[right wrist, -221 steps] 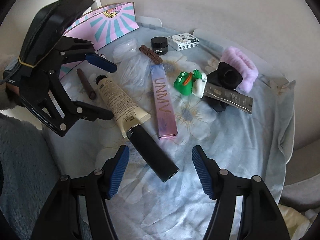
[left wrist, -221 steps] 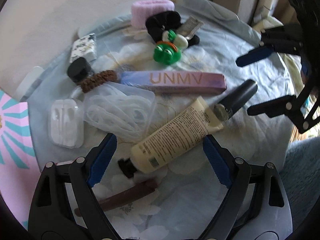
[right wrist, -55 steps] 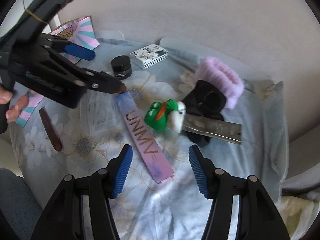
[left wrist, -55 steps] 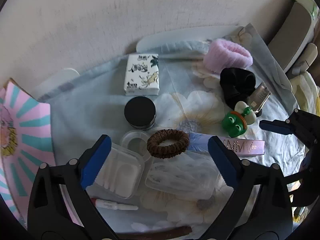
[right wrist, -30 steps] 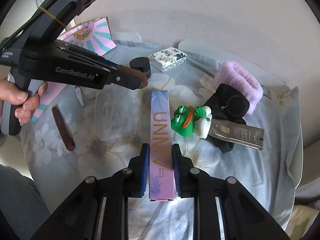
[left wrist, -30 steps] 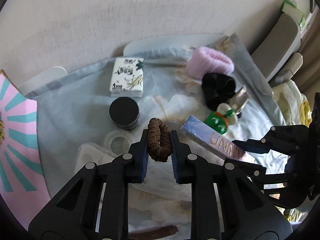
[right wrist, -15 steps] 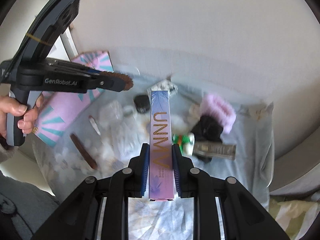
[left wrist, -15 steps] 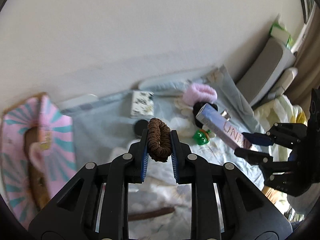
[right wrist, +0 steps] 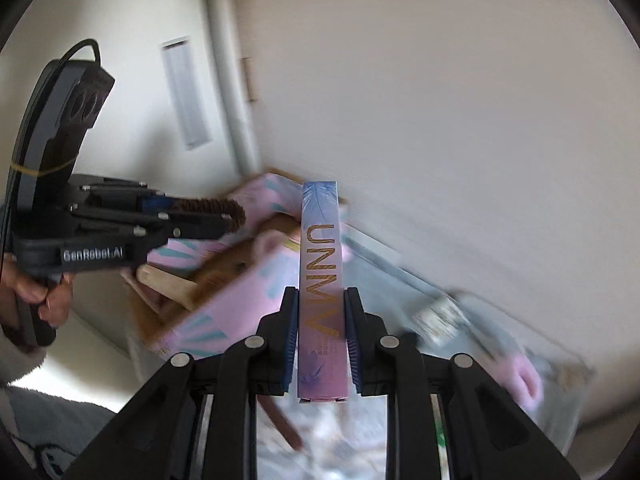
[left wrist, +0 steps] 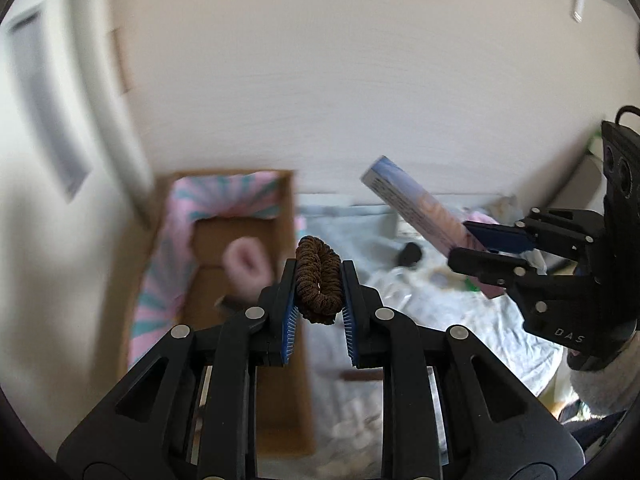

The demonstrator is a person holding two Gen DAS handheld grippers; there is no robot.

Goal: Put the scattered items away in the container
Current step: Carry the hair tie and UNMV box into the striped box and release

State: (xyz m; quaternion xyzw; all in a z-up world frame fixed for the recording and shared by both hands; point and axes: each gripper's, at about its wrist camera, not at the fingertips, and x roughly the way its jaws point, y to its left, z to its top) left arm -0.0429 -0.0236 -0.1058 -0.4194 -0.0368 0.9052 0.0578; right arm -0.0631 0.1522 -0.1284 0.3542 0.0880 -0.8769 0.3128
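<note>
- The cardboard box [left wrist: 224, 248], lined with a pink-and-teal pattern, sits at the left end of the cloth-covered surface [left wrist: 460, 320], open side up; a pink fluffy band [left wrist: 244, 268] lies inside it.
- The left gripper [left wrist: 319, 280] hangs above the box's right wall, its jaws clenched on a brown hair tie [left wrist: 319, 280] standing on edge between the blue pads.
- To the right of the box, over the surface, the right gripper [right wrist: 320, 320] has its jaws clamped on the long purple-pink UNMV carton [right wrist: 322, 272], whose far end tilts up towards the box.
- A small black jar [left wrist: 409, 255] rests on the surface beyond the box's right wall, blurred.
</note>
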